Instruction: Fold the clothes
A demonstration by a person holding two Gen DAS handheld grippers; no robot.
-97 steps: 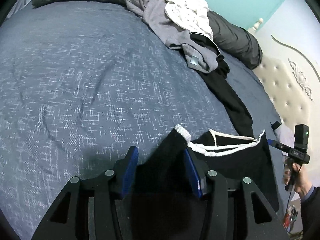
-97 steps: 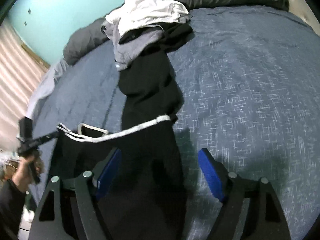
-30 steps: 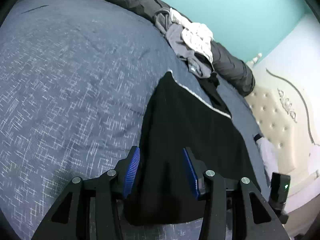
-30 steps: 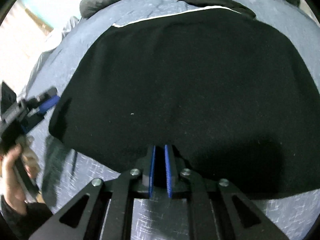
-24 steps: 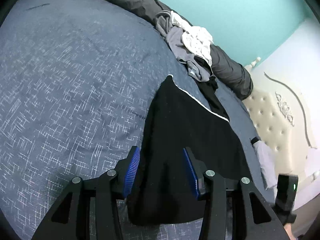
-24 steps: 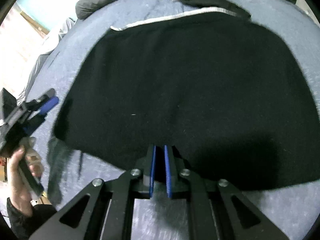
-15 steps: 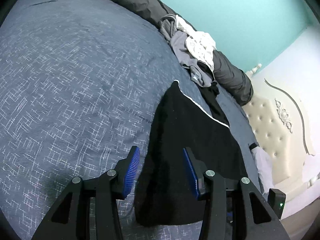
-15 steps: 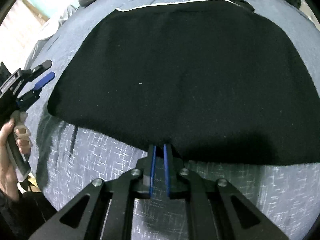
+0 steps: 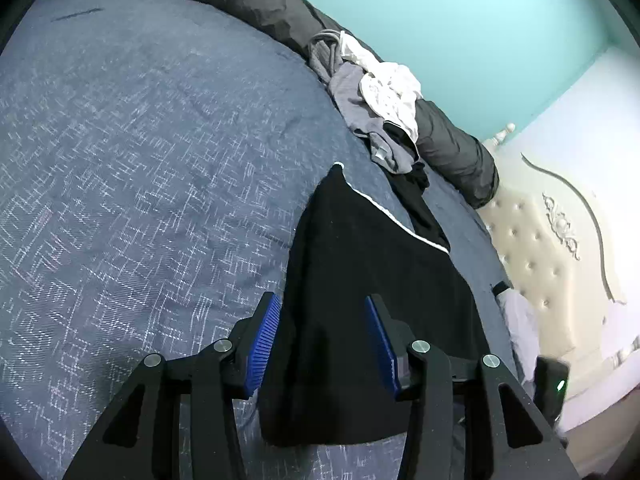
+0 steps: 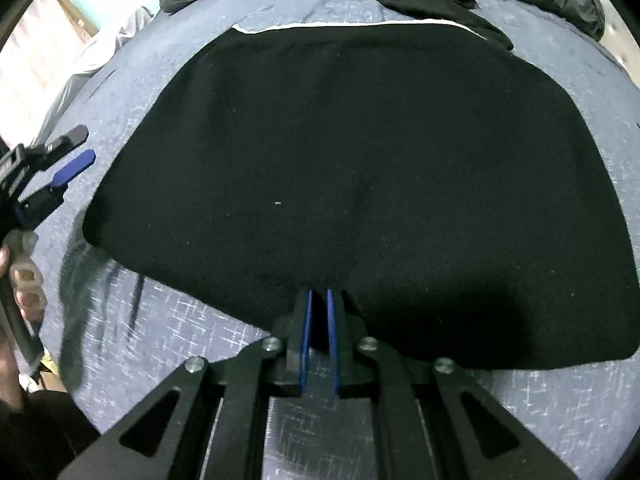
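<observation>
A black garment (image 9: 360,280) with a white-trimmed far edge lies spread flat on the blue bedspread (image 9: 140,160). In the right wrist view the garment (image 10: 360,160) fills the middle, and my right gripper (image 10: 318,292) is shut on its near hem. My left gripper (image 9: 322,298) stands open above the garment's left corner, with the cloth below its fingers and not pinched. Seen from the right wrist, the left gripper (image 10: 80,146) hovers just off the garment's left edge, held by a hand (image 10: 24,280).
A heap of grey, white and black clothes (image 9: 376,96) lies at the far side of the bed against dark grey pillows (image 9: 256,4). A cream tufted headboard (image 9: 540,248) stands to the right. Bare bedspread stretches to the left of the garment.
The garment has been drawn flat, so its near hem now sits at the right gripper's tips. The left gripper has drawn slightly off the left corner, still open.
</observation>
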